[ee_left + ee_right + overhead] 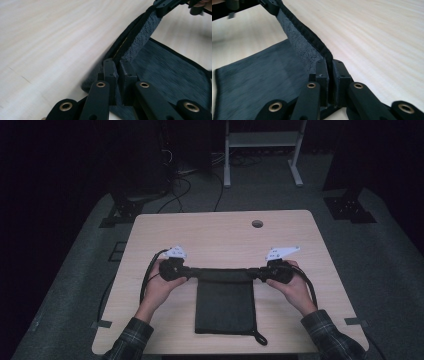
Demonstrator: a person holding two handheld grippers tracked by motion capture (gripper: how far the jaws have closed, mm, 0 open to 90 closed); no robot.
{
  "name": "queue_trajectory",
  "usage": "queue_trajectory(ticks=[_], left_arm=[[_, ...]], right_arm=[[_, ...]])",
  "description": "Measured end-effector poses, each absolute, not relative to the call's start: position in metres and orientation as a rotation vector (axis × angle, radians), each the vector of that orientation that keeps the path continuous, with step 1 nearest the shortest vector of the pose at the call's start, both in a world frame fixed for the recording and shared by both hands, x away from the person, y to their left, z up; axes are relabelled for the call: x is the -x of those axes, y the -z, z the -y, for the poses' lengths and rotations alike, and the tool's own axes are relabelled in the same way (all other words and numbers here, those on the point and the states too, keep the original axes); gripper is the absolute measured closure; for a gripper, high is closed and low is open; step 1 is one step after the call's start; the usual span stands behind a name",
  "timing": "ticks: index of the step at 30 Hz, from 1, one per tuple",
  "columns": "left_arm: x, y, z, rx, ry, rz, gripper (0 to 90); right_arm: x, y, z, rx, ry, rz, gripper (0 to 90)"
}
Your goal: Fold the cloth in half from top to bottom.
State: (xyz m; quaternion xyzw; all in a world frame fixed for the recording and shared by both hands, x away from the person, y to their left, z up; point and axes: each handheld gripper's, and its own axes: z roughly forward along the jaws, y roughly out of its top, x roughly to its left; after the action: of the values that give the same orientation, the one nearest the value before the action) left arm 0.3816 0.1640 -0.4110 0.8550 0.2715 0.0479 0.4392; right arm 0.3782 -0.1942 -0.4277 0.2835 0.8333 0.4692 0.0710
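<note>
A dark cloth (223, 302) lies at the middle of the table (220, 227), toward the near edge. Its near part lies flat on the wood. Its far edge is lifted and drawn out straight between the two grippers. A small loop at its near right corner lies close to the table's near edge.

Bare wood spreads wide beyond the lifted edge, out to a round hole (257, 223) near the far edge. On either side of the cloth there is open table as well, out to both side edges.

The left gripper (189, 270) has the far left corner of the cloth. In the left gripper view its jaws are nearly together, with the cloth's thick hem (130, 42) pinched between them. The right gripper (257, 273) has the far right corner. In the right gripper view its jaws are likewise almost closed on the hem, and the cloth (257, 75) runs from them up to the other gripper. Each gripper is held in a hand, with plaid sleeves at the near edge.
</note>
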Motion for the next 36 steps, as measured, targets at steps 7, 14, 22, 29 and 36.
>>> queue_trajectory(ticks=[7, 14, 22, 29, 36], left_arm=[[-0.345, 0.417, -0.168, -2.124, -0.099, -0.646, 85.6], [-0.316, 0.424, -0.172, -2.126, -0.056, -0.628, 85.5], [-0.297, 0.437, -0.17, -2.164, -0.019, -0.628, 85.4], [-0.286, 0.437, -0.173, -2.167, -0.009, -0.617, 85.5], [-0.281, 0.443, -0.173, -2.187, 0.03, -0.617, 85.4]], right_arm=[[-0.348, 0.43, 0.195, -0.809, -1.419, -2.547, 83.3], [-0.319, 0.434, 0.195, -0.78, -1.431, -2.591, 83.3], [-0.299, 0.446, 0.194, -0.767, -1.385, -2.645, 83.3], [-0.284, 0.447, 0.193, -0.752, -1.401, -2.668, 83.2], [-0.277, 0.452, 0.193, -0.745, -1.387, -2.698, 83.1]])
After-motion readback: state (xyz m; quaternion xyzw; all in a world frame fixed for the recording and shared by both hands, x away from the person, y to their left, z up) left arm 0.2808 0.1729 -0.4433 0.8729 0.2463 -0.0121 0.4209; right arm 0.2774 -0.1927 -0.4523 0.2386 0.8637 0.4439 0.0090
